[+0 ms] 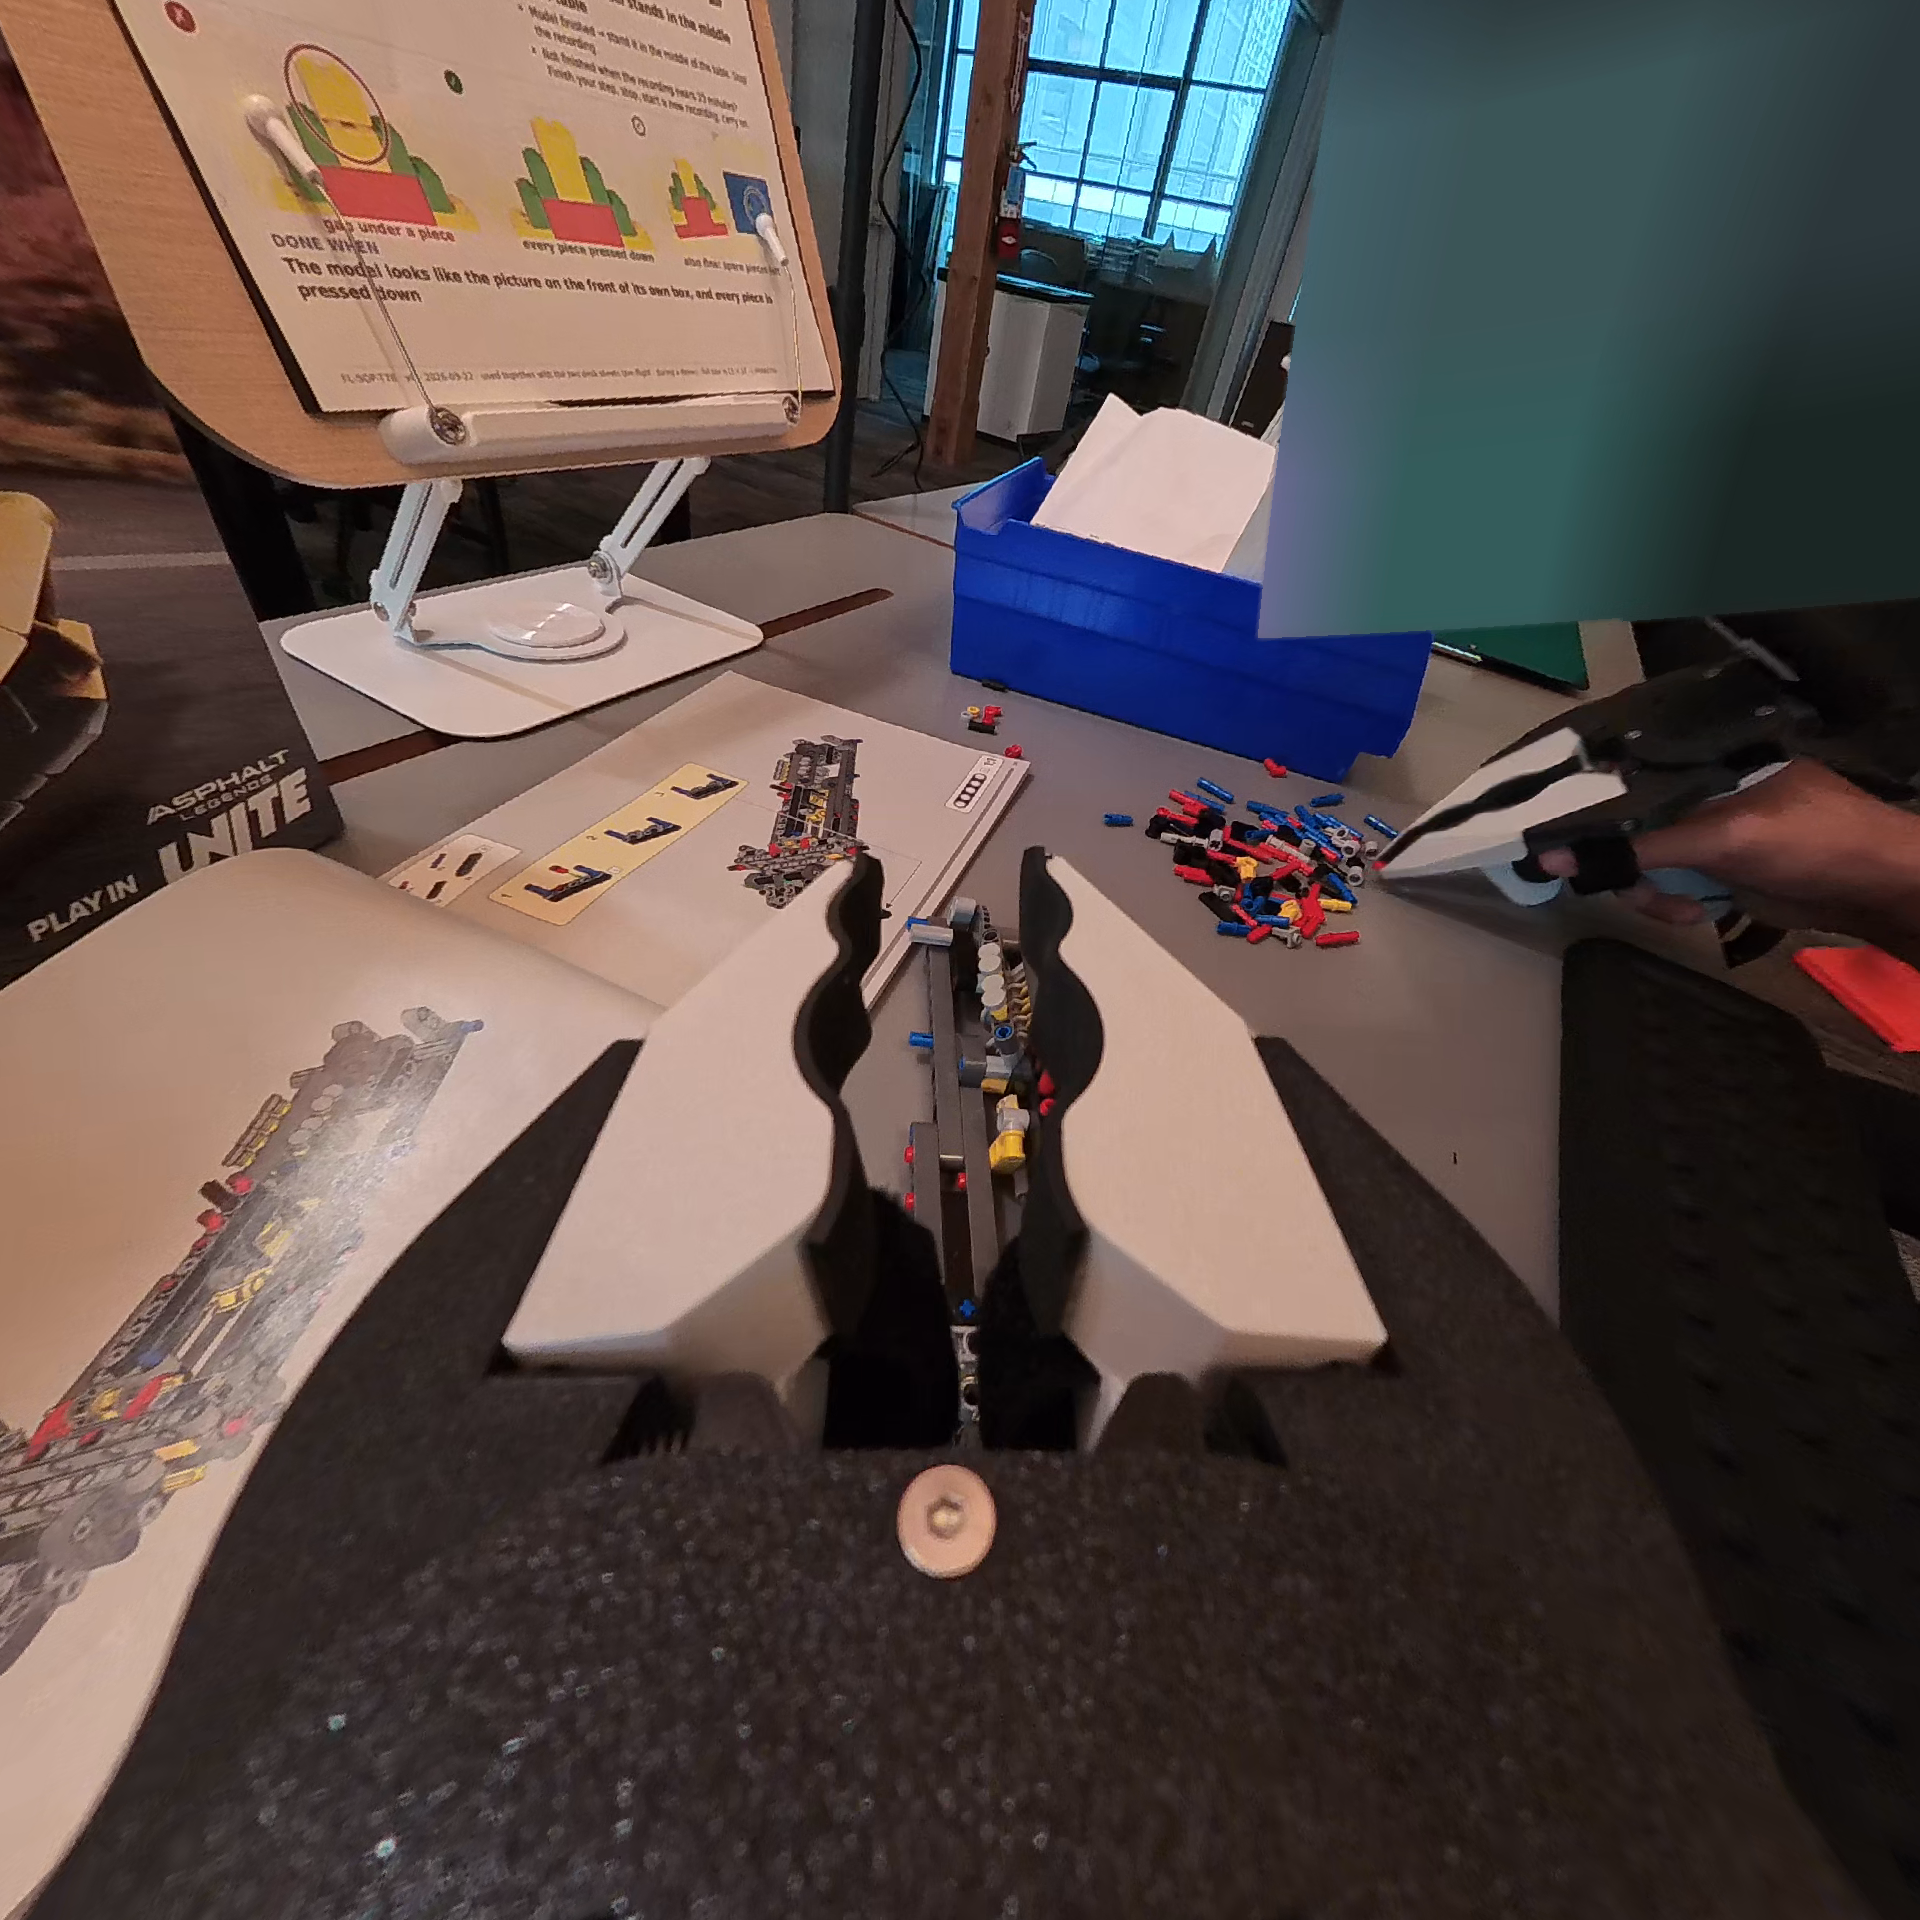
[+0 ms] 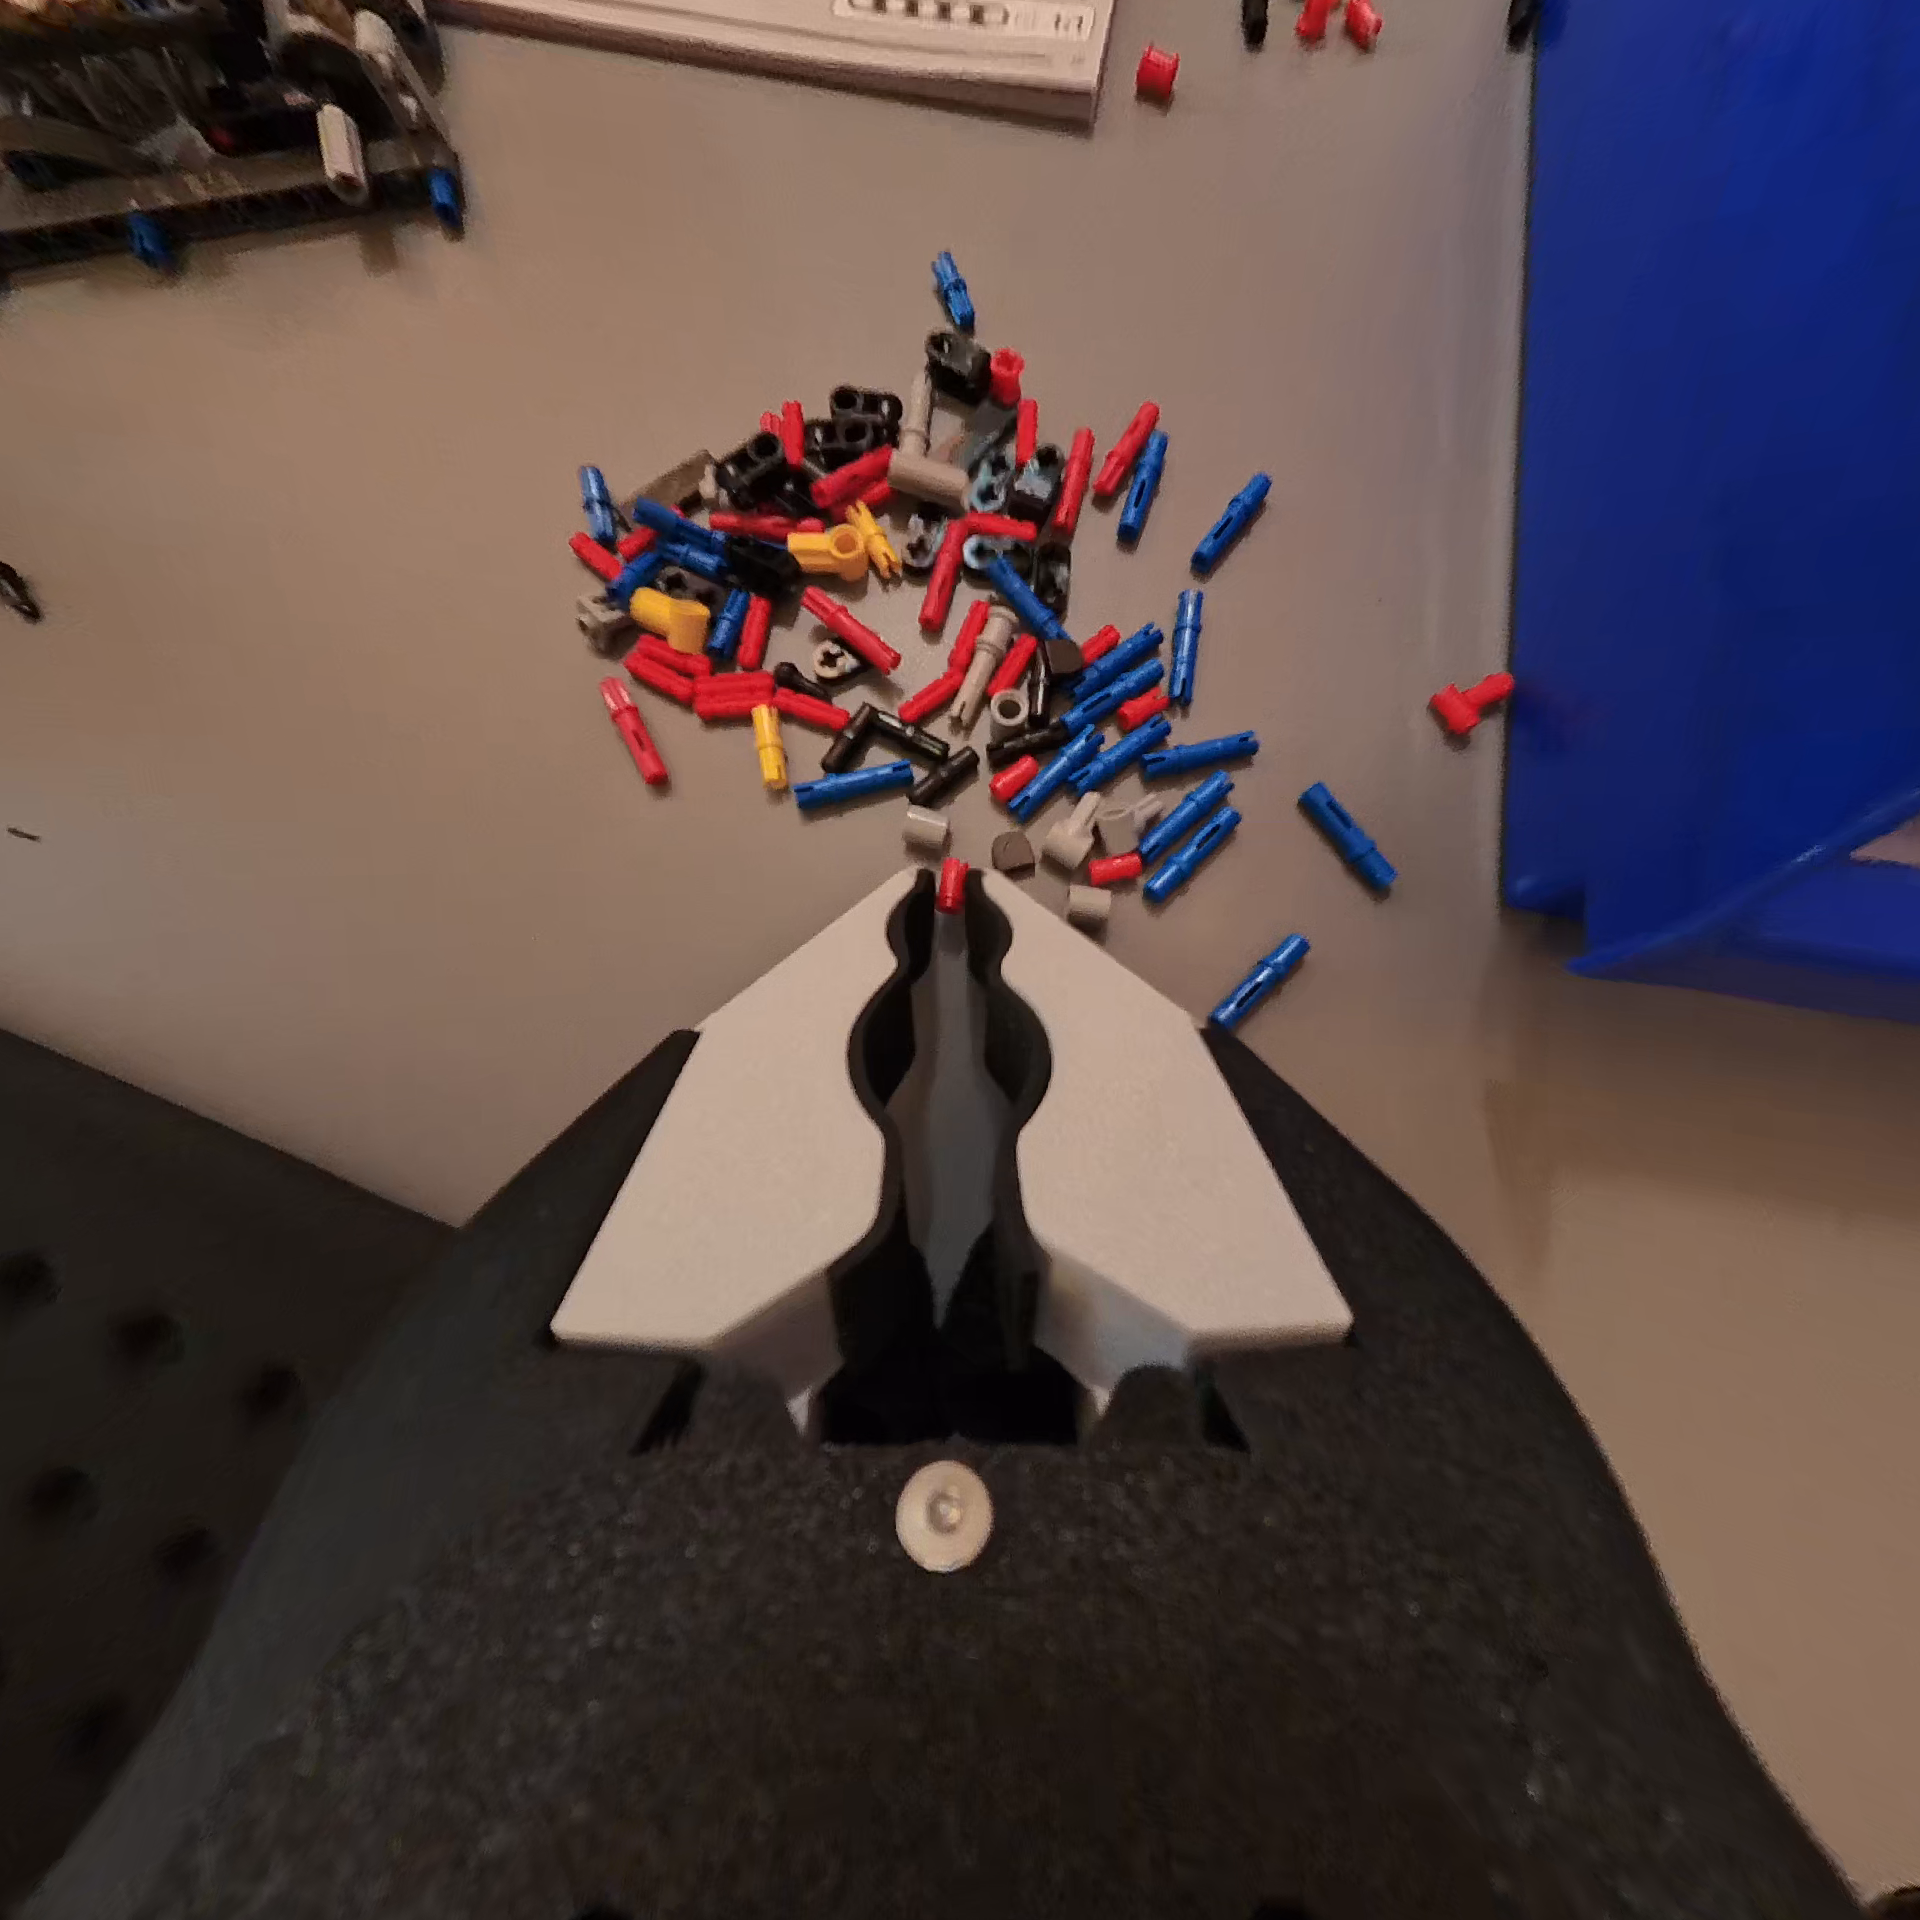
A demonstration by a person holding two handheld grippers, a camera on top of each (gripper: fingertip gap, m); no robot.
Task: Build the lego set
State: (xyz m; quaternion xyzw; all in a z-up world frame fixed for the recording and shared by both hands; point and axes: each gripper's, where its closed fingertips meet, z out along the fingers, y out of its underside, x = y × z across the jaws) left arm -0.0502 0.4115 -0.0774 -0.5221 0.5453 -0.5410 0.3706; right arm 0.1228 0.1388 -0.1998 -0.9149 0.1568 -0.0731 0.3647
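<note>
1. The left gripper [image 1: 951, 883] has its jaws clamped on the near end of the long grey lego chassis [image 1: 971, 1081], which runs away between the fingers and lies on the grey table [image 1: 1455, 1091]
2. The right gripper [image 2: 948, 883] pinches a small red pin [image 2: 950, 885] at its fingertips, at the near edge of the pile of loose pins and connectors [image 2: 914, 613]; in the left wrist view it shows held in a hand [image 1: 1766, 842] beside that pile
3. The open instruction booklet [image 1: 665, 842] lies just left of the chassis; a dark set box [image 1: 156, 769] and a sheet on a white stand [image 1: 499, 208] carry printed writing
4. The blue bin [image 1: 1143, 634] behind the pile holds white paper [image 1: 1153, 488]; its right part is covered by a blurred patch
5. The chassis end inside the left jaws is hidden, and its details in the right wrist view are blurred
</note>
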